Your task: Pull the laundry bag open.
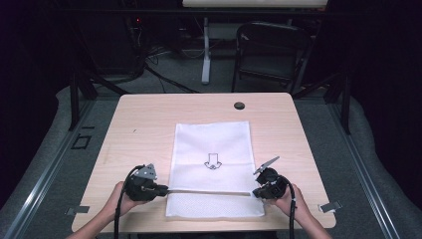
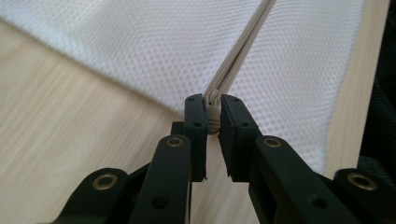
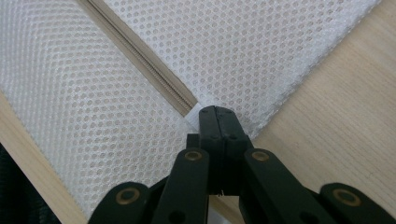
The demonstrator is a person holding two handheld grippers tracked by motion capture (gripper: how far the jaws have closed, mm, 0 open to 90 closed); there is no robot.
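Left gripper (image 2: 213, 114), right gripper (image 3: 217, 122) pinch mesh bag (image 1: 211, 144) zipper (image 1: 209, 192); table (image 1: 144, 119).

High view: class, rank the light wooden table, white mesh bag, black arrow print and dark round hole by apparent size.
1. Light wooden table
2. White mesh bag
3. Black arrow print
4. Dark round hole, somewhat smaller than the arrow.

A dark folding chair (image 1: 268, 52) stands behind the wooden table (image 1: 144, 124), cables (image 1: 164, 74) trailing across the floor.

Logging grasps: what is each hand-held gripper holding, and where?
Both grip the mesh bag: the left gripper its zipper's end, the right gripper the opposite edge by the zipper.
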